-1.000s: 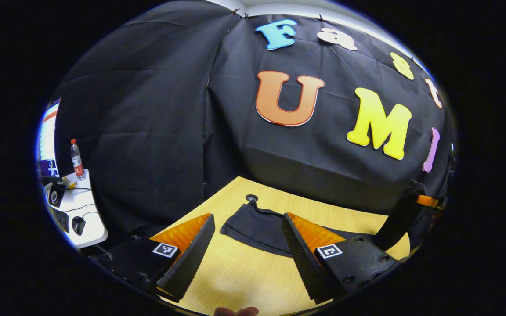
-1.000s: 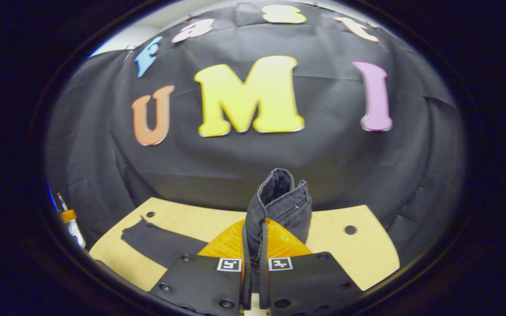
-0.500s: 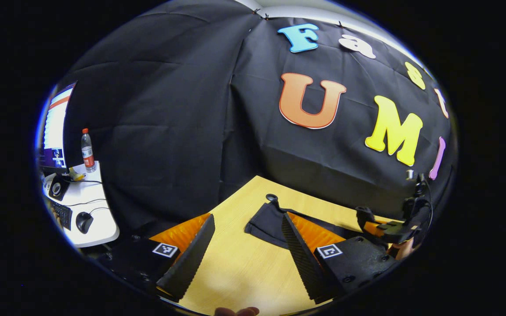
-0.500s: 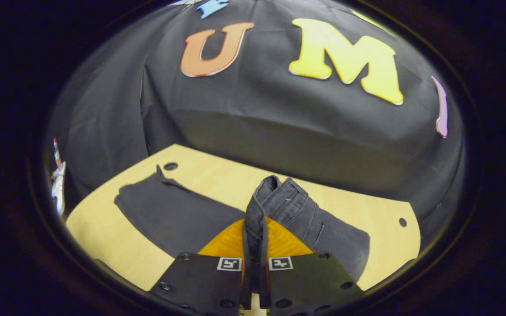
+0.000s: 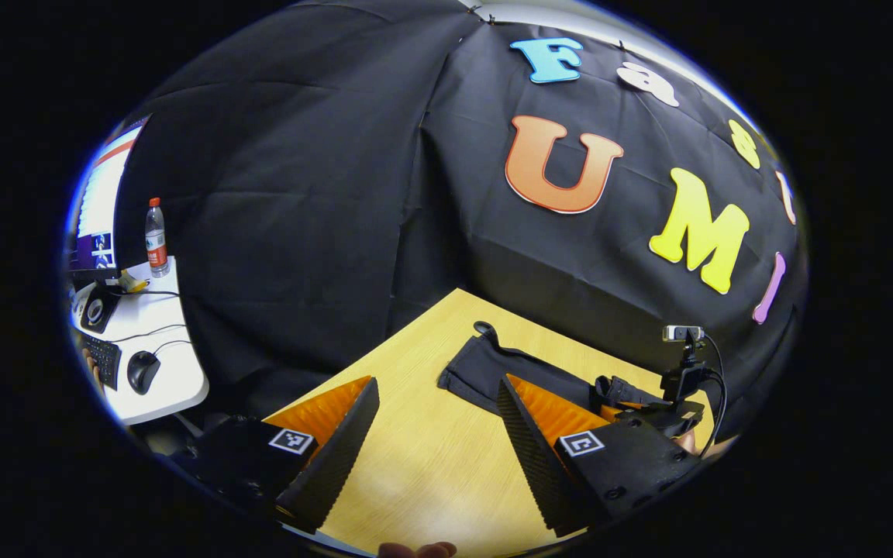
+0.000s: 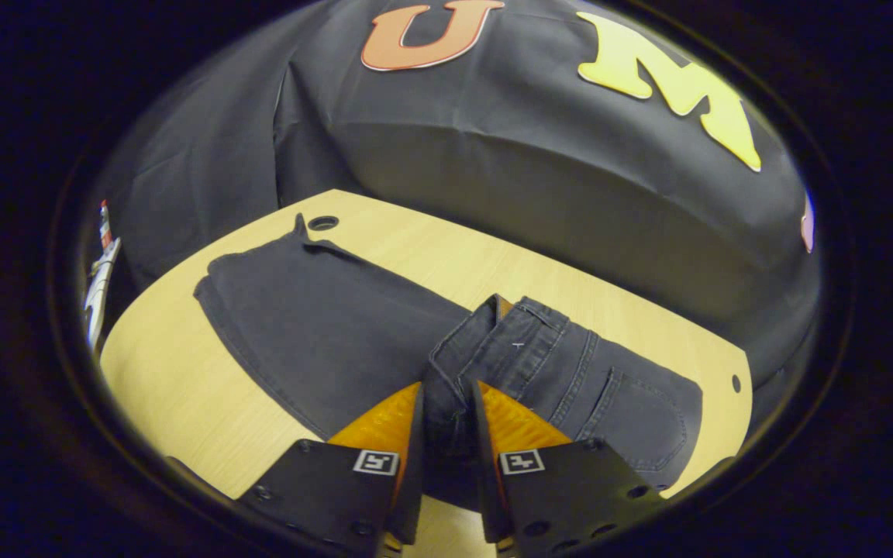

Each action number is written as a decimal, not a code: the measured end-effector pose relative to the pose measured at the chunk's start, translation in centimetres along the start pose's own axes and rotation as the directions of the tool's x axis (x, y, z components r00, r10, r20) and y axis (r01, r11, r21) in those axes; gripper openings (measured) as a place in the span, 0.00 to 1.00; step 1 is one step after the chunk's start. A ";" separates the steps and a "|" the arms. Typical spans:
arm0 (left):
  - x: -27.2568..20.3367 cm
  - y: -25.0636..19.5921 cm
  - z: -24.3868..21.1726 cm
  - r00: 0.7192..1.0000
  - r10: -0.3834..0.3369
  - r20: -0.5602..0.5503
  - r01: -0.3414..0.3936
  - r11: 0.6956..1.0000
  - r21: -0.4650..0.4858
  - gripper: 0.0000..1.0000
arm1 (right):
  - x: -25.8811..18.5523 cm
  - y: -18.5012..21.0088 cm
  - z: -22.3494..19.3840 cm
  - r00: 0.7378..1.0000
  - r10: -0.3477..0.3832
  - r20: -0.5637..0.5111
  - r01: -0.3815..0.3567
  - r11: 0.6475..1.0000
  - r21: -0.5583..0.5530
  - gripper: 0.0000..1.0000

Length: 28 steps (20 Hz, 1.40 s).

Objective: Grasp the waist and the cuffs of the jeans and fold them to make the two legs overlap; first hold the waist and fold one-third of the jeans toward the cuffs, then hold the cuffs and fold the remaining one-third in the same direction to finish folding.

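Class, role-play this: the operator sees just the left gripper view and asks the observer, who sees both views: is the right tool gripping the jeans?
Observer: Yes. The right tool is shut on the waistband of the jeans.
Operator: Where is the waist now?
Observer: Folded over onto the legs, toward the cuffs, with a back pocket facing up.
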<state>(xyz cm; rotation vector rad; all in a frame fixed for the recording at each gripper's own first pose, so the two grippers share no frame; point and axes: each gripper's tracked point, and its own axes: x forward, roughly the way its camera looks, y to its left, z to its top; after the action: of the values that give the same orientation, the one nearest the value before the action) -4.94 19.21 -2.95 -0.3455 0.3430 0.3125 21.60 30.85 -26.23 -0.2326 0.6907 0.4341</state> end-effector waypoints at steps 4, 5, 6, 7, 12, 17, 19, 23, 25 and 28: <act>0.6 -1.0 0.2 1.000 -0.023 0.001 0.023 1.000 0.012 0.99 | -3.4 -0.3 2.6 0.996 0.029 0.078 -0.031 0.999 0.016 0.48; 1.0 -1.4 0.3 0.999 -0.035 -0.002 0.035 0.999 0.009 0.99 | -4.9 -0.5 3.7 0.993 0.035 0.117 -0.038 0.999 0.022 0.48; 1.3 -1.8 0.1 0.998 -0.058 -0.005 0.057 0.998 -0.004 0.99 | -6.3 -0.9 4.8 0.988 0.040 0.149 -0.044 0.999 0.024 0.61; 1.7 -2.3 -0.1 0.997 -0.080 -0.013 0.080 0.996 -0.031 0.99 | -7.7 -1.2 5.4 0.983 0.048 0.174 -0.053 0.998 0.023 0.73; 5.6 -4.7 -2.3 0.974 -0.209 -0.089 0.182 0.952 -0.245 0.99 | -15.6 -4.9 7.8 0.965 0.057 0.257 -0.063 0.998 0.012 0.93; 11.7 -5.1 -6.5 0.941 -0.278 -0.194 0.149 0.852 -0.503 0.99 | -22.6 -9.3 7.5 0.965 0.004 0.264 -0.043 0.989 0.142 0.96; 13.9 -4.7 -7.5 0.934 -0.276 -0.225 0.093 0.799 -0.594 0.99 | -24.5 -11.3 6.7 0.967 -0.024 0.254 -0.018 0.986 0.164 0.96; 17.8 -3.9 -8.9 0.933 -0.269 -0.238 0.011 0.683 -0.731 0.99 | -27.1 -14.7 4.9 0.969 -0.087 0.232 0.044 0.982 0.183 0.93; 19.2 -3.4 -9.2 0.934 -0.264 -0.240 -0.010 0.654 -0.757 0.99 | -27.8 -15.5 3.8 0.972 -0.103 0.212 0.061 0.979 0.196 0.93; 20.8 -3.1 -9.2 0.936 -0.253 -0.245 -0.042 0.610 -0.792 0.99 | -28.1 -16.2 2.7 0.976 -0.114 0.186 0.071 0.972 0.224 0.96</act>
<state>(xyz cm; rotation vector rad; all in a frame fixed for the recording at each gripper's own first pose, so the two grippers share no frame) 12.29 17.87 -18.11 -1.3236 0.5092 0.2704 11.32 8.80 -4.67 -0.0151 0.5236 0.2849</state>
